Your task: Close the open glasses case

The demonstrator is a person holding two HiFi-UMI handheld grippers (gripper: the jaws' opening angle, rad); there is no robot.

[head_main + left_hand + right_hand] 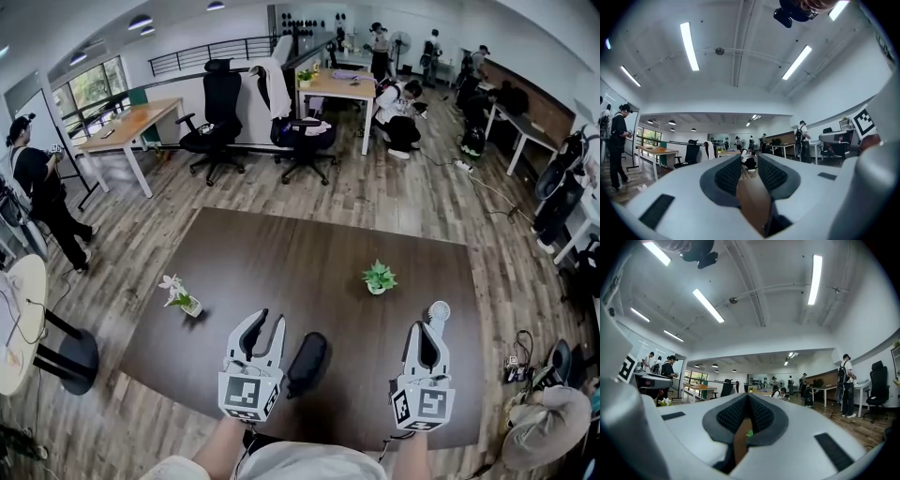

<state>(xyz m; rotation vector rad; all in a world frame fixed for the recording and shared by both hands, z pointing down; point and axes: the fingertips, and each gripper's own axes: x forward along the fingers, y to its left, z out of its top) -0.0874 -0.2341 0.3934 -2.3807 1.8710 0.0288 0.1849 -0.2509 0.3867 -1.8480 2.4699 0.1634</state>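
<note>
glasses case (307, 363), just right of left fingers (253, 330), is judged light, rigid; lid rim to be pushed | left fingers slightly spread, empty | right fingers (422, 345) pressed together

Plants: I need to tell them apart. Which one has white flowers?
The left plant; the right plant is all green leaves.

Ceiling strips (689, 46) are lighting everything brightly and evenly; far-left windows (94, 86) are glowing. Fisheye is bending the edges; close-up left tongs (750, 169) are blurring.
</note>
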